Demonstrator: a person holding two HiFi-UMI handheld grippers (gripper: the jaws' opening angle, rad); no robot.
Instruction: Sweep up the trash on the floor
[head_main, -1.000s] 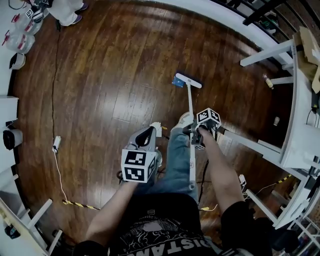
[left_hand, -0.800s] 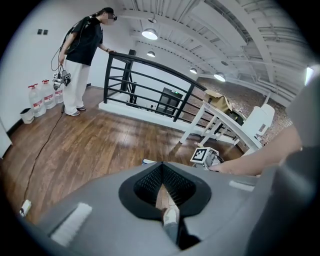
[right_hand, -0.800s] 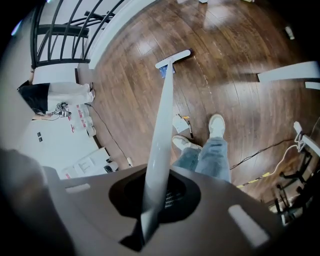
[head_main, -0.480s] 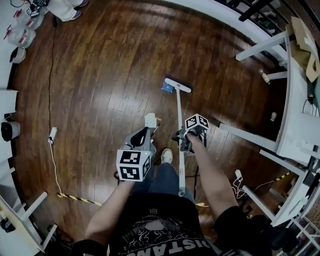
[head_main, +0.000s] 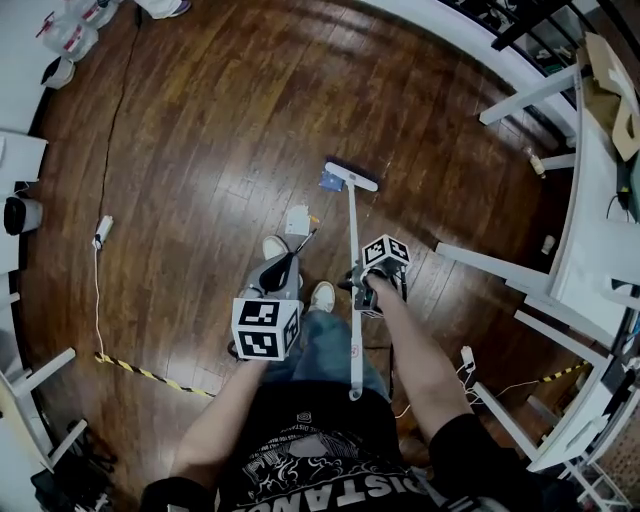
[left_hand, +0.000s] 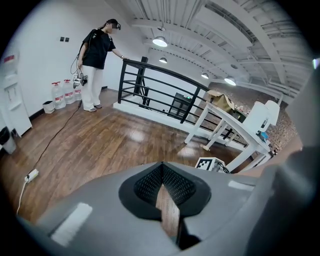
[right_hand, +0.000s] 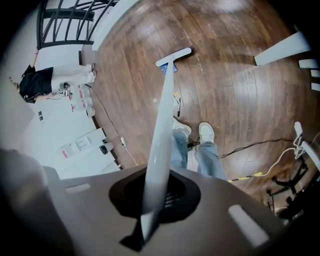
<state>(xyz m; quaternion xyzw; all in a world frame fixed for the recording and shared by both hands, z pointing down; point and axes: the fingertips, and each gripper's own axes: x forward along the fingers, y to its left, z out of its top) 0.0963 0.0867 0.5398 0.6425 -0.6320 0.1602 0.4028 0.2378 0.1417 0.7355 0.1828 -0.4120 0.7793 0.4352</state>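
My right gripper (head_main: 358, 285) is shut on the long white handle of a broom (head_main: 352, 240). The broom's flat white head (head_main: 352, 175) rests on the wooden floor ahead of me. A small blue scrap (head_main: 328, 181) lies against the head's left end, and it shows again as the blue scrap (right_hand: 165, 68) beside the broom head (right_hand: 173, 56). My left gripper (head_main: 283, 268) holds the thin dark handle of a white dustpan (head_main: 298, 220), which sits on the floor short of the scrap. In the left gripper view the gripper (left_hand: 162, 192) has its pads nearly together and the dustpan is hidden.
My shoes (head_main: 322, 295) stand just behind the dustpan. White table legs (head_main: 490, 265) cross the floor at the right. A cable with a power strip (head_main: 100, 230) and yellow-black tape (head_main: 150, 372) lie at the left. A person (left_hand: 95, 65) stands far off by a black railing (left_hand: 160, 85).
The broom head and blue scrap have come left and nearer to the dustpan. The dustpan has moved forward with my left gripper. I have stepped forward.
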